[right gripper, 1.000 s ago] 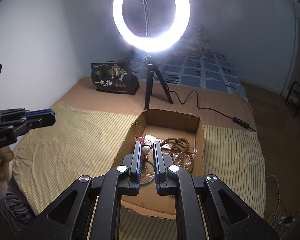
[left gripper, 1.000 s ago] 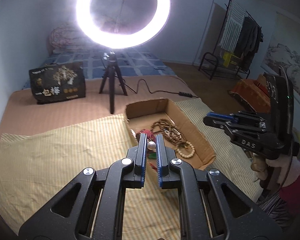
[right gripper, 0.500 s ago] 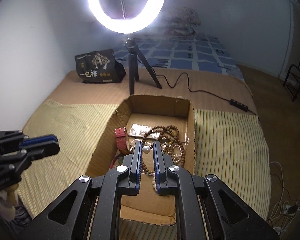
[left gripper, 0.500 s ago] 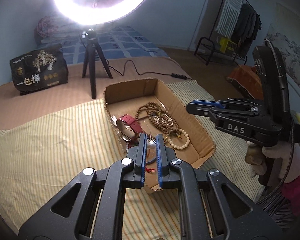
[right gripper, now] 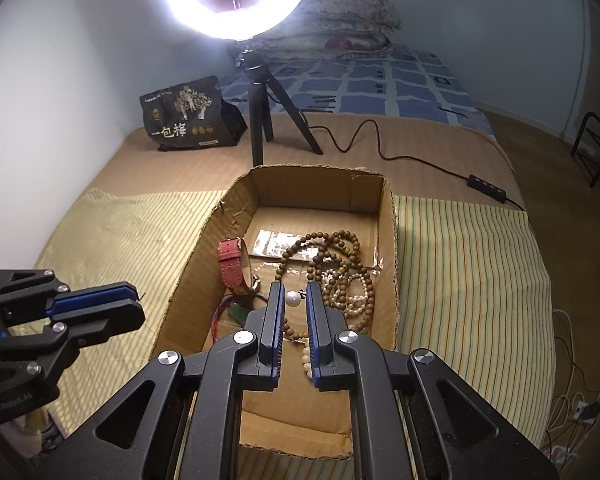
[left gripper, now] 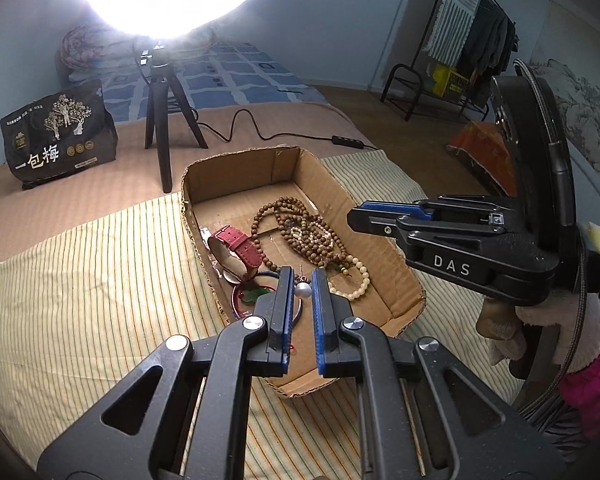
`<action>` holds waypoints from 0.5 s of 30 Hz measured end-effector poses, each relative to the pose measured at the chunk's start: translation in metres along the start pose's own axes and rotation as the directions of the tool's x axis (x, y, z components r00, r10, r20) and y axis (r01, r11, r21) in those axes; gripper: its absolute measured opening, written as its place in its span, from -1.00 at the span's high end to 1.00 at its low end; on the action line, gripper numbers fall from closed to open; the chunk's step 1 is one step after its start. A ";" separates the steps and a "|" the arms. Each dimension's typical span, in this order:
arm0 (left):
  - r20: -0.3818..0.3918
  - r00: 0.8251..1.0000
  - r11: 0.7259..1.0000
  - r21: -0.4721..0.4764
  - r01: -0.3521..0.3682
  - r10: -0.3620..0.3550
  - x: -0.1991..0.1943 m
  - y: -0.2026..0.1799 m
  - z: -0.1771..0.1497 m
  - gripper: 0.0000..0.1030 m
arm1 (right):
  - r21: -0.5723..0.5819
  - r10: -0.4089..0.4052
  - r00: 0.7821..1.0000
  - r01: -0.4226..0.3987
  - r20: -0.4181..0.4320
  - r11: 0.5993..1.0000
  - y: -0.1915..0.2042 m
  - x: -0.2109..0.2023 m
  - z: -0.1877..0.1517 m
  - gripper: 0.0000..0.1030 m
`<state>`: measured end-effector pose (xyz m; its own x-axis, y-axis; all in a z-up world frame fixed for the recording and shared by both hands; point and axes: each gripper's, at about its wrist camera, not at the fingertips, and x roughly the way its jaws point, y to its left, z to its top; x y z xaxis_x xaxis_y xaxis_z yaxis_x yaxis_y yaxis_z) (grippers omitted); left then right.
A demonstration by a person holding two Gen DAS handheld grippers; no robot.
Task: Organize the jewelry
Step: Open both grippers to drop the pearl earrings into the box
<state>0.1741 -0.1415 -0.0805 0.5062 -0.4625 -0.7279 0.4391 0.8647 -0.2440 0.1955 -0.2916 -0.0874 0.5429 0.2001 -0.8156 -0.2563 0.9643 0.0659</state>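
While both grippers hung over the cardboard box (right gripper: 386, 216), each pinched a pearl.
At frame centre, my left gripper (left gripper: 301, 280) held a pearl earring (left gripper: 303, 289); my right gripper (right gripper: 293, 294) clasped another pearl earring (right gripper: 293, 299).

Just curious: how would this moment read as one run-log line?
left tongs: gripping pearl earring | right tongs: gripping second pearl earring | both above cardboard box | inside: red watch, bead strings

The left gripper (left gripper: 301, 280) hovers over the near end of the cardboard box (left gripper: 404, 276), a small pearl earring (left gripper: 303, 289) pinched between its blue-padded fingers. Below in the box lie a red-strapped watch (left gripper: 238, 245), brown bead strands (left gripper: 300, 232) and a cream bead bracelet (left gripper: 352, 284). The right gripper (left gripper: 360, 214), fingers together, hangs at the box's right side.
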 end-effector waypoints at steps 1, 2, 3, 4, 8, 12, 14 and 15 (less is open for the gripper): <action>0.000 1.000 1.000 0.000 0.000 0.000 0.000 0.000 0.000 0.86 | 0.004 0.000 1.000 0.000 0.001 1.000 -0.001 0.000 0.000 0.82; 0.001 1.000 1.000 0.000 0.000 0.000 0.000 0.000 0.001 0.86 | 0.008 0.001 1.000 -0.001 0.001 1.000 -0.001 0.000 0.001 0.82; 0.002 1.000 1.000 -0.002 0.000 0.000 0.001 0.000 0.001 0.86 | 0.009 0.002 1.000 -0.002 0.002 1.000 -0.001 0.000 0.001 0.82; 0.001 1.000 1.000 -0.001 0.001 -0.001 0.001 0.000 0.001 0.86 | 0.011 -0.001 1.000 0.001 0.001 1.000 0.000 0.000 0.001 0.82; -0.004 1.000 1.000 -0.007 0.008 -0.008 0.002 0.000 0.002 0.86 | 0.007 0.002 1.000 -0.002 0.002 1.000 0.001 -0.001 0.001 0.82; -0.005 1.000 1.000 0.000 0.001 -0.001 0.003 0.000 0.001 0.86 | 0.008 0.000 1.000 0.000 -0.002 1.000 0.001 0.000 0.001 0.82; -0.005 1.000 1.000 0.002 -0.002 0.002 0.003 0.000 0.001 0.86 | 0.007 -0.006 1.000 0.006 -0.002 1.000 0.000 -0.001 0.001 0.82; -0.004 1.000 1.000 0.001 -0.004 0.004 0.002 0.000 0.001 0.86 | 0.006 -0.008 1.000 0.008 -0.002 1.000 0.000 -0.001 0.000 0.82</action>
<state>0.1760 -0.1429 -0.0815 0.5047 -0.4583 -0.7316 0.4376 0.8663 -0.2408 0.1954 -0.2921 -0.0864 0.5434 0.1922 -0.8172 -0.2472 0.9669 0.0630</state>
